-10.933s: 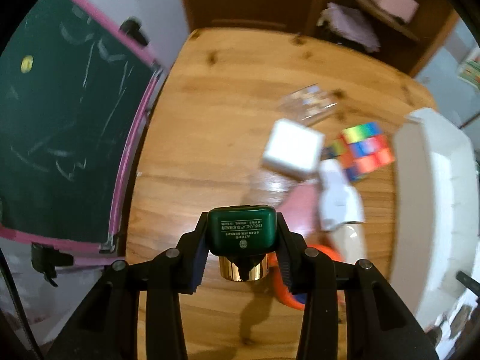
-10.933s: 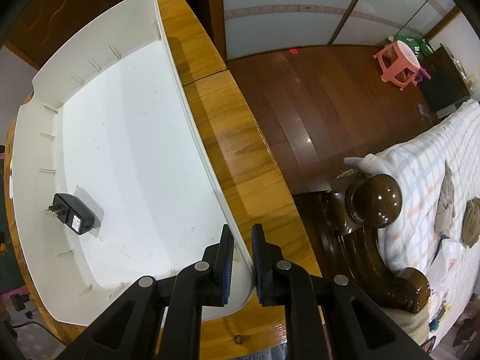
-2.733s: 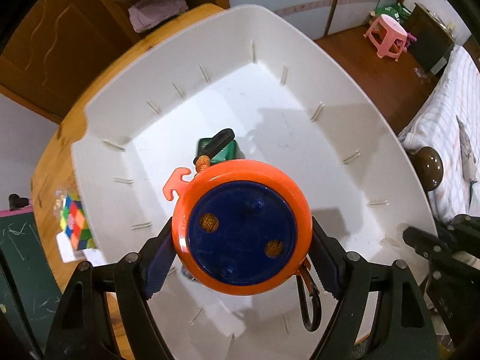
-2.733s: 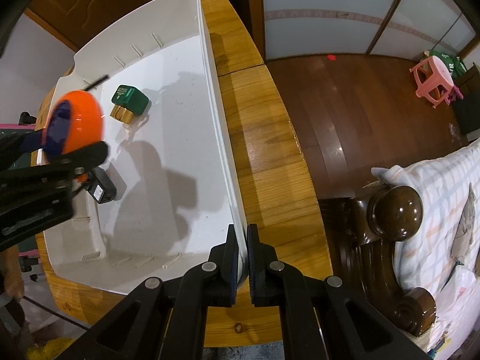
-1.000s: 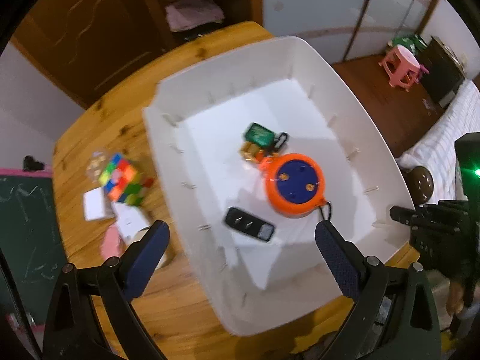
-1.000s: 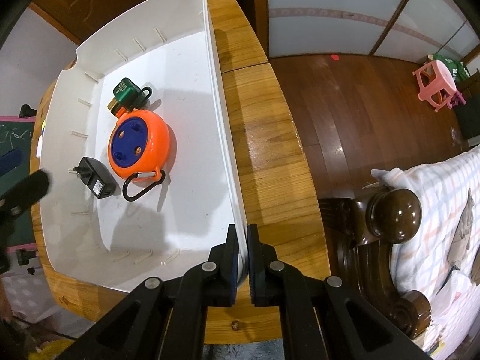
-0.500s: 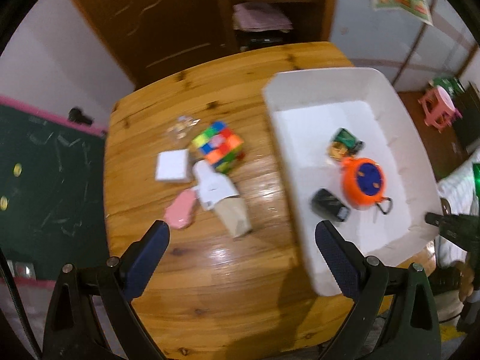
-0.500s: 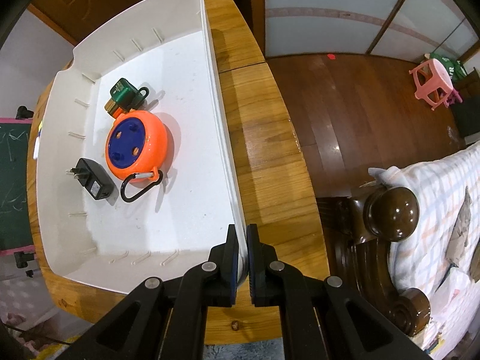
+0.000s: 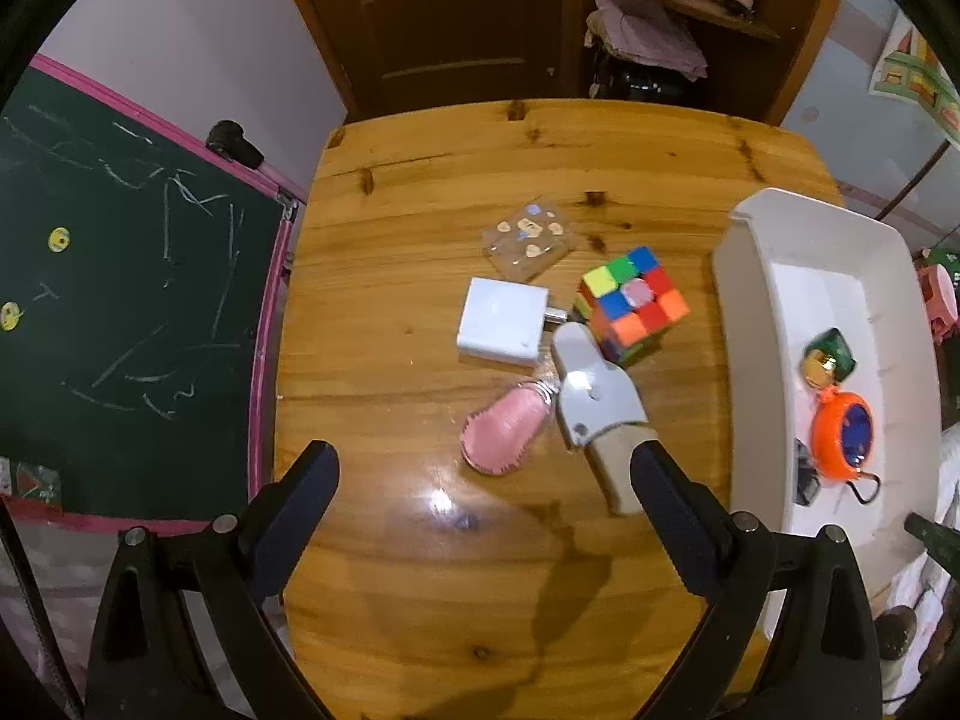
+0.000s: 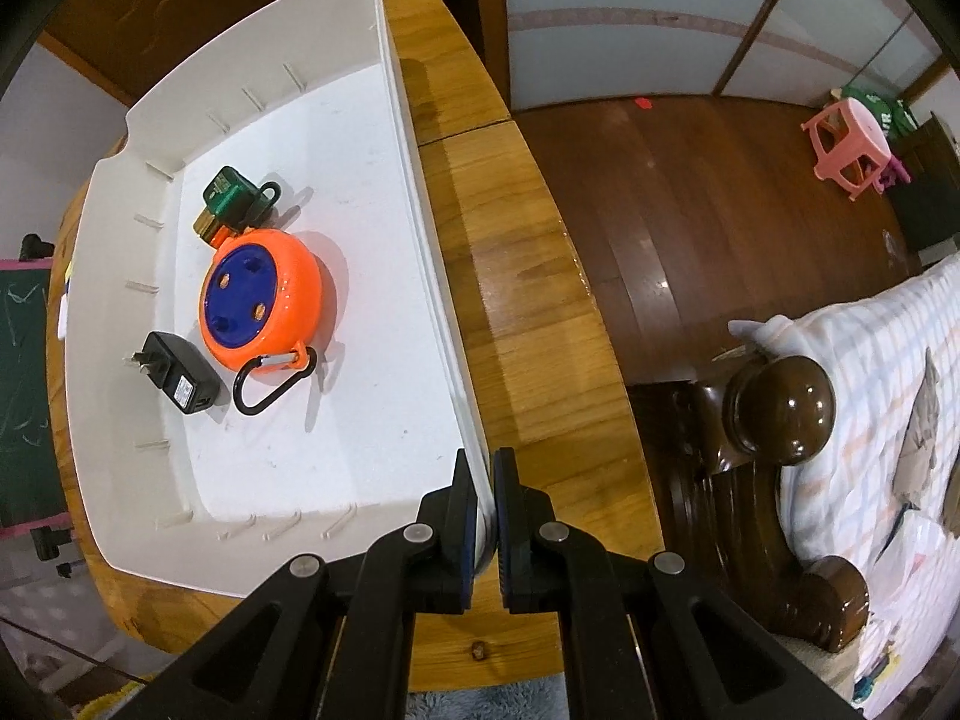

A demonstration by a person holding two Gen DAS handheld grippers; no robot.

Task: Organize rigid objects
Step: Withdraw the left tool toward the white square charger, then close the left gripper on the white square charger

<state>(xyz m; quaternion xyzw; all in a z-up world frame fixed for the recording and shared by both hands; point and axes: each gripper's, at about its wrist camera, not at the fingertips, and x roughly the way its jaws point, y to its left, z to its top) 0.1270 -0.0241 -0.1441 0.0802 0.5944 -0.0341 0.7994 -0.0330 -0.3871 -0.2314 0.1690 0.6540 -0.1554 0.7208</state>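
My left gripper (image 9: 485, 468) hangs open and empty above the wooden table (image 9: 390, 540). Beyond its fingers lie a pink pouch (image 9: 503, 432), a grey and beige tool (image 9: 600, 414), a white charger block (image 9: 503, 330), a colour cube (image 9: 633, 303) and a clear packet with hearts (image 9: 528, 240). The white bin (image 10: 108, 324) holds an orange and blue reel (image 10: 258, 300) with a black carabiner, a green and gold box (image 10: 227, 198) and a black plug adapter (image 10: 180, 381). My right gripper (image 10: 485, 483) is shut on the bin's right wall.
A green chalkboard with a pink frame (image 9: 120, 312) stands left of the table. Behind it are a brown door and shelves (image 9: 660, 18). To the right of the table are a wood floor, a pink stool (image 10: 849, 138) and a bed with a dark wooden post (image 10: 780, 405).
My left gripper has swung away from over the bin to over the loose objects on the table, empty. The right gripper has kept its hold on the bin wall.
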